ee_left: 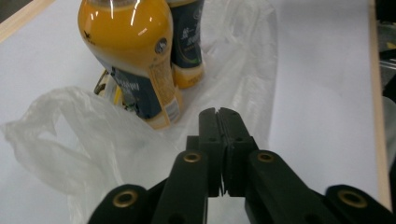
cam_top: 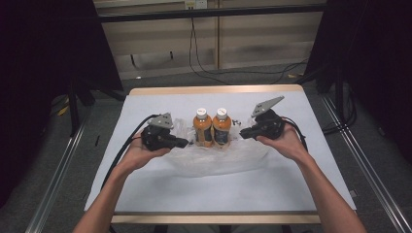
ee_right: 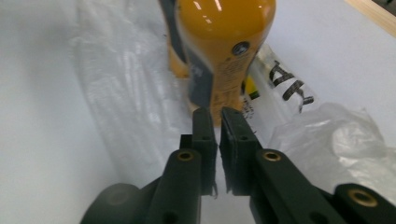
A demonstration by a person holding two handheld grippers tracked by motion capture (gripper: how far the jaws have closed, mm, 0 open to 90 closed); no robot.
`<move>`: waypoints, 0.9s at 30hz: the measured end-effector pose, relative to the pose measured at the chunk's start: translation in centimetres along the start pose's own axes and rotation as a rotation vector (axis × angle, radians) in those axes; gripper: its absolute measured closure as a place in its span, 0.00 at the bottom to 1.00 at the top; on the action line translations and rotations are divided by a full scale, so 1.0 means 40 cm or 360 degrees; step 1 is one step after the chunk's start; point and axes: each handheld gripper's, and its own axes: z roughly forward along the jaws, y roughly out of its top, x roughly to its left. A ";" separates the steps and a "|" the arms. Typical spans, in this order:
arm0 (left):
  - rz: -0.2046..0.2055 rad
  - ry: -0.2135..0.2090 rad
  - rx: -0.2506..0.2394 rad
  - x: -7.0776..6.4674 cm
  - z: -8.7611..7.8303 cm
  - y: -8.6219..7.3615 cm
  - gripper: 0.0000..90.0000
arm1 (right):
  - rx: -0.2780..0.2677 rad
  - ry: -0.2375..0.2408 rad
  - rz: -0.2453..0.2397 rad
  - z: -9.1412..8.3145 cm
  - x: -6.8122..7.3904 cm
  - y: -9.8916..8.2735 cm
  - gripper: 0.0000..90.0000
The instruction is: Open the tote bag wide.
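2 orange bottles [cam_top: 213, 127] upright on clear bag [cam_top: 214, 158].

Two upright bottles [cam_top: 212, 127] on the crumpled plastic bag [cam_top: 214, 158] block the middle; bare table [cam_top: 204, 194] lies nearer.

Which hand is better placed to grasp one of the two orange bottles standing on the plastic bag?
Probably the right. In its own view the right gripper points straight at the near bottle, close ahead. From the left gripper, the bottles sit off to one side. Both grippers' fingers are shut and must open first.
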 end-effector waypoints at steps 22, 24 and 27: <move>-0.0112 0.0069 0.0569 0.097 0.184 -0.062 0.81 | 0.0696 -0.0091 -0.0210 0.195 -0.061 -0.026 0.89; -0.0109 0.0063 0.0578 0.102 0.170 -0.074 0.80 | 0.0710 -0.0084 -0.0214 0.185 -0.064 -0.034 0.87; -0.0096 0.0043 0.0593 0.099 0.159 -0.083 0.79 | 0.0750 -0.0088 -0.0245 0.176 -0.063 -0.039 0.87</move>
